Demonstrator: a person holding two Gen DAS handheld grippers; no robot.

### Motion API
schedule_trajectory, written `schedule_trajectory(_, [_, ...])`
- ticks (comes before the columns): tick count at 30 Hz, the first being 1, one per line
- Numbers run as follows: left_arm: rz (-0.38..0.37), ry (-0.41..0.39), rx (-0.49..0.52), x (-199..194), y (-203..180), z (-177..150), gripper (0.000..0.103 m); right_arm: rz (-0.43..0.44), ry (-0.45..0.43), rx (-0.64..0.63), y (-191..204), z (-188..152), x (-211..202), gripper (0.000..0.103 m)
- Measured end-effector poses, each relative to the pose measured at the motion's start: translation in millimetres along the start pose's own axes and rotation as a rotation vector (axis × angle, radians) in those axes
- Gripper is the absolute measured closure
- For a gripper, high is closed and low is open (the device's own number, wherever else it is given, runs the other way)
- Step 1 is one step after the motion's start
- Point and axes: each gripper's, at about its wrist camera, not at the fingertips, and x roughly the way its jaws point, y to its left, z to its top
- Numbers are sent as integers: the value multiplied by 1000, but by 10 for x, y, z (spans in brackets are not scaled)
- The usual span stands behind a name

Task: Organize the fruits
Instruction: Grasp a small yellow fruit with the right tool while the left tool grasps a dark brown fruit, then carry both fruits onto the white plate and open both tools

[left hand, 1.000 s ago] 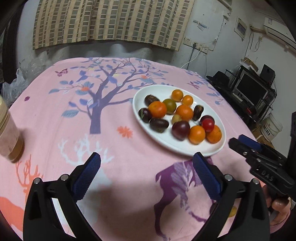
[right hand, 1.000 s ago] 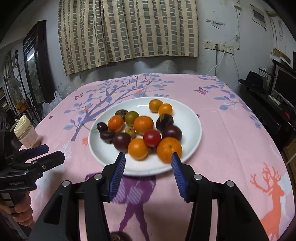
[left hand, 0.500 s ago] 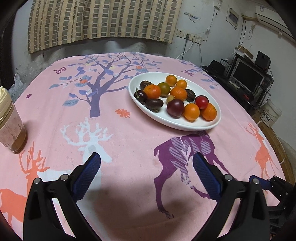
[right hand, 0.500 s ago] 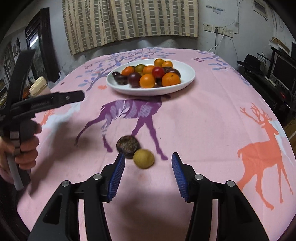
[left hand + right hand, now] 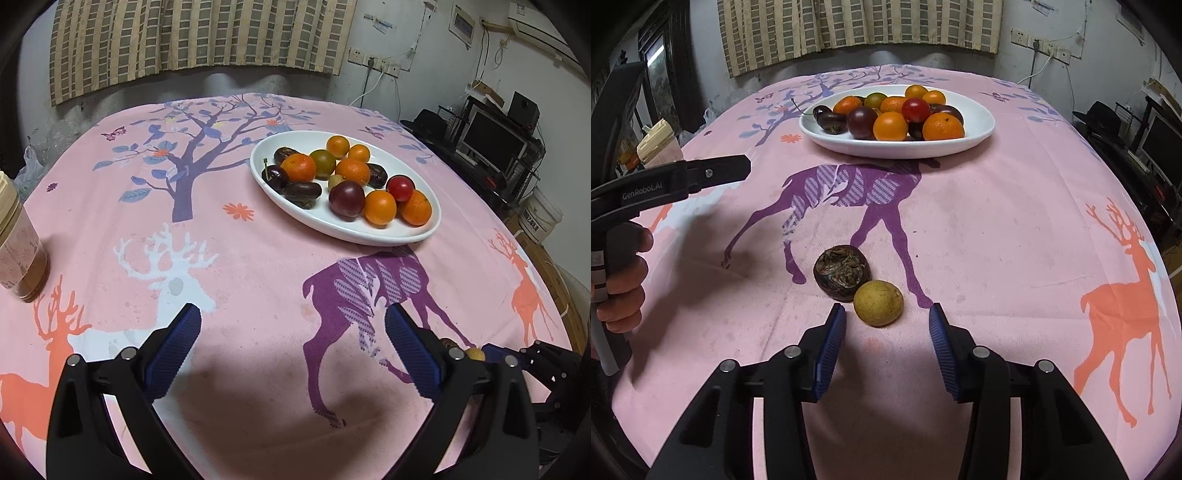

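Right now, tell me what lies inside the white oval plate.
The white oval plate holds a heap of small fruits: orange citrus, a red round one, dark purple ones, a greenish one. Whatever sits beneath or behind the heap is covered.
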Motion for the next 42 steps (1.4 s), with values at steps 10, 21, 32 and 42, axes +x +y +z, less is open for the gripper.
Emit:
schedule_trajectory(10, [11, 15, 20, 49, -41, -19, 5, 4, 2, -52, 68, 44, 38, 75])
schedule_trajectory(21, [-104, 71, 56, 120, -189, -86, 5, 21, -64, 111, -193, -86, -198, 76])
schedule_trajectory(32, [-208, 84, 380, 176, -1131, -365, 36, 44, -107, 193, -418, -252, -352, 76])
schedule_trajectory(42, [-169, 129, 409, 387, -1267, -377, 49, 81, -113, 226, -525, -345, -299, 75])
